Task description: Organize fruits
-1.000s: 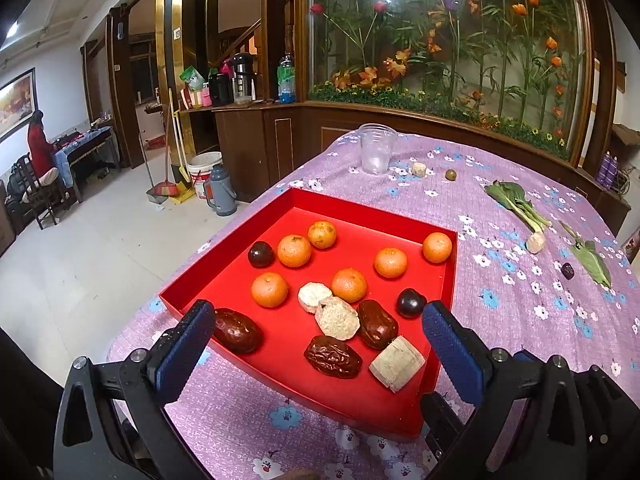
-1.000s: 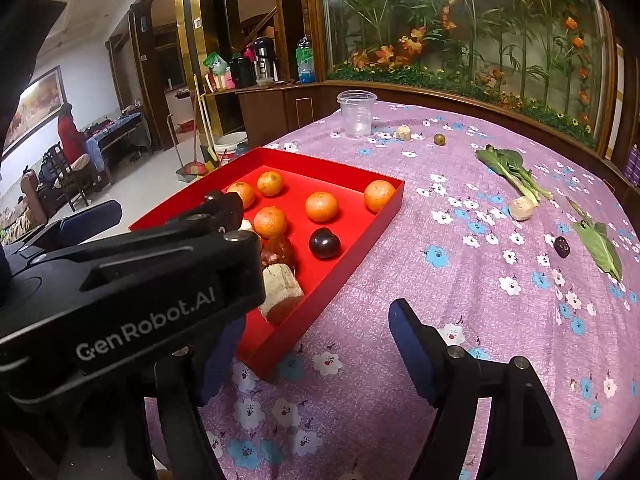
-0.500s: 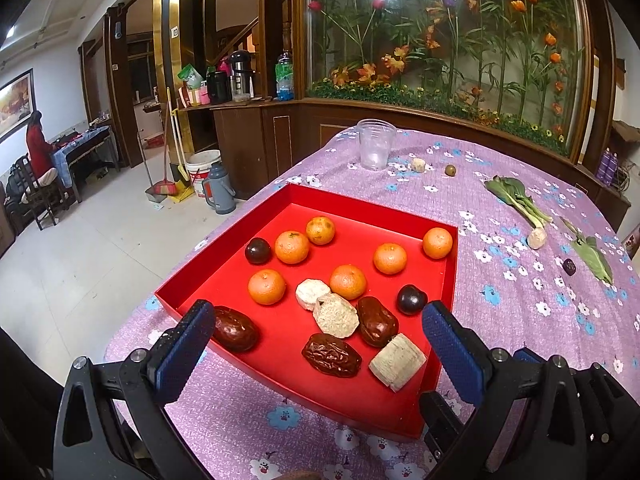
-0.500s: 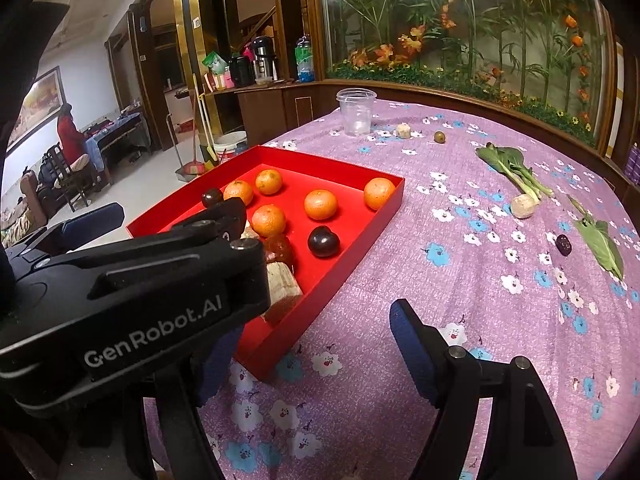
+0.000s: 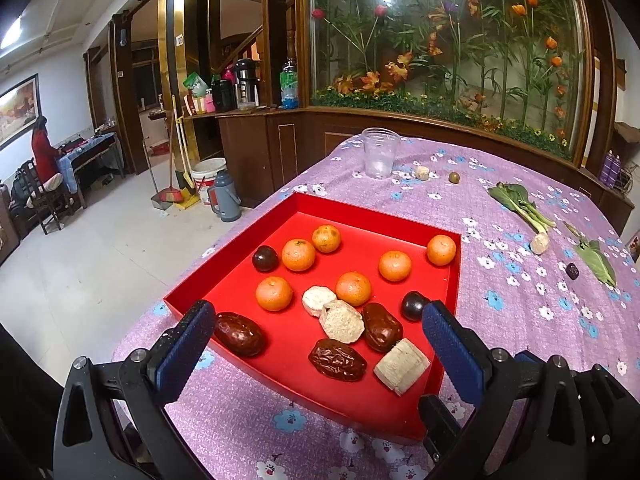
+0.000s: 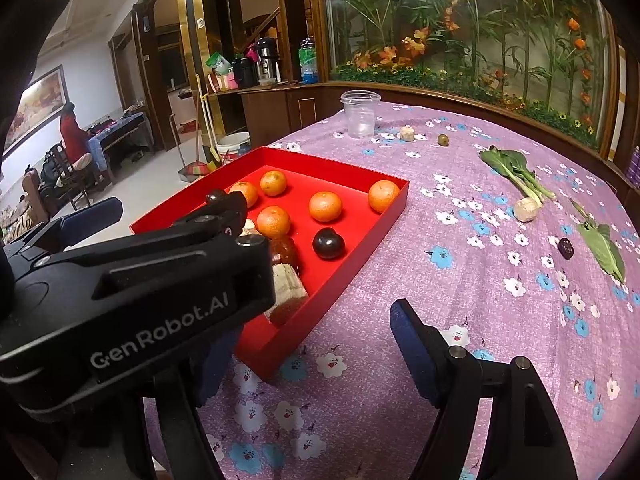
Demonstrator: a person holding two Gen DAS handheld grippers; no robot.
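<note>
Purple table [image 5: 520,320], red tray [image 5: 248,240] near edge. Your left tongs [image 5: 316,332] and right tongs [image 6: 312,344] apart, empty. Bump tray, oranges [image 5: 298,255] roll off.

From my seat, bare tablecloth [image 6: 460,280] lies open at two o'clock of the red tray [image 6: 352,256]; a plastic cup [image 6: 360,114] blocks twelve, greens [image 6: 516,176] crowd beyond.

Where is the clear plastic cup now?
In both views the clear plastic cup stands upright on the purple tablecloth, beyond the red tray, with a small pale chunk at its right.
</note>
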